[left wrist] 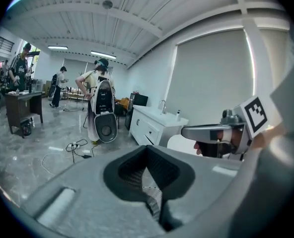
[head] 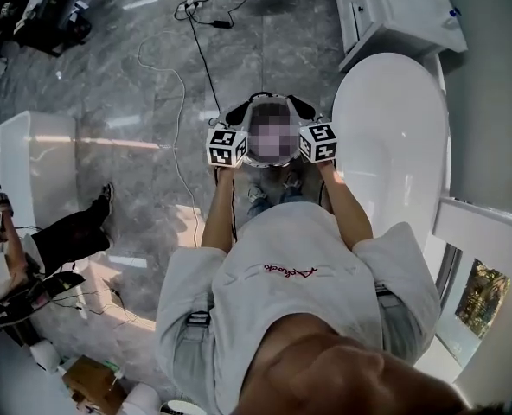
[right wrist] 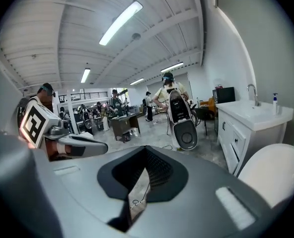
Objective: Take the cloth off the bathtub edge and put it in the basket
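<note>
The white bathtub [head: 394, 137] lies on the right of the head view, and its rim [right wrist: 276, 172] shows low right in the right gripper view. I see no cloth on it and no basket in any view. Both grippers are raised side by side in front of the person's chest, pointing out over the floor. My left gripper [left wrist: 149, 182] is shut with nothing between its jaws, its marker cube [head: 227, 147] on the left. My right gripper [right wrist: 137, 192] is shut and empty too, its cube [head: 318, 142] nearest the tub.
A white vanity cabinet [head: 386, 7] with a tap stands beyond the tub's far end. A tall grey machine [right wrist: 183, 123] and cables [head: 195, 41] sit on the marble floor ahead. A person's leg [head: 79, 232] and another white fixture [head: 35, 162] are at the left.
</note>
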A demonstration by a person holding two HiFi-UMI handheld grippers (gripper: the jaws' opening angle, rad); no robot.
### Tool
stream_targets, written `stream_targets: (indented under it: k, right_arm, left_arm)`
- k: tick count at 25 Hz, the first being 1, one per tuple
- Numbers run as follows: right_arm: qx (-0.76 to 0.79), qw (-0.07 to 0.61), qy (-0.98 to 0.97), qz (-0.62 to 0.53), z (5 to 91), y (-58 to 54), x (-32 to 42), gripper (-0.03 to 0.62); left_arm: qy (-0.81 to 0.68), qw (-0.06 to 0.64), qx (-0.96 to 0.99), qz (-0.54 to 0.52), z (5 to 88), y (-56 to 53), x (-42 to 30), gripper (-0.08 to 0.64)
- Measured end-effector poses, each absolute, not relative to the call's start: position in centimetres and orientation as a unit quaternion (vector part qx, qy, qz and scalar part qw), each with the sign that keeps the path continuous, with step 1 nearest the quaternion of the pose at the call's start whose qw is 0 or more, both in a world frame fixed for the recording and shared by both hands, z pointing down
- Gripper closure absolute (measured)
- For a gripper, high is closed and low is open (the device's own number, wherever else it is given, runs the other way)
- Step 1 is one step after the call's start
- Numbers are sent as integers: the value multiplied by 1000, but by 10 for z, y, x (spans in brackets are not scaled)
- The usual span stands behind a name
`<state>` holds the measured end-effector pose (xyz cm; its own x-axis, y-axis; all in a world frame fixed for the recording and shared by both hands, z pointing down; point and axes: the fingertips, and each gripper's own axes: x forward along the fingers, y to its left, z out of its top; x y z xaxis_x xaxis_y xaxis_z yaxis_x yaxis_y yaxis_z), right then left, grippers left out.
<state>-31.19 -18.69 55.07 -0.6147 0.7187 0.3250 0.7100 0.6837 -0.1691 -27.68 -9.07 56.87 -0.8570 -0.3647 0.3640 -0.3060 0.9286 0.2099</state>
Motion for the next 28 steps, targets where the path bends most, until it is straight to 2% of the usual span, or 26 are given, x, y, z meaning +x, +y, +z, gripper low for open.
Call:
stream_targets:
  k: [12, 21, 28]
  right_arm:
    - [-413, 78, -907, 11, 445, -173, -323, 588]
    - [-410, 45, -911, -1, 414, -172, -325, 588]
    - [-414, 50, -909, -1, 416, -166, -316, 588]
  left_arm:
    - [-978, 119, 167, -47, 478, -71, -289, 560]
    - [-982, 73, 171, -39, 437, -70, -295, 560]
    - [-981, 72, 175, -41, 436, -71, -287, 561]
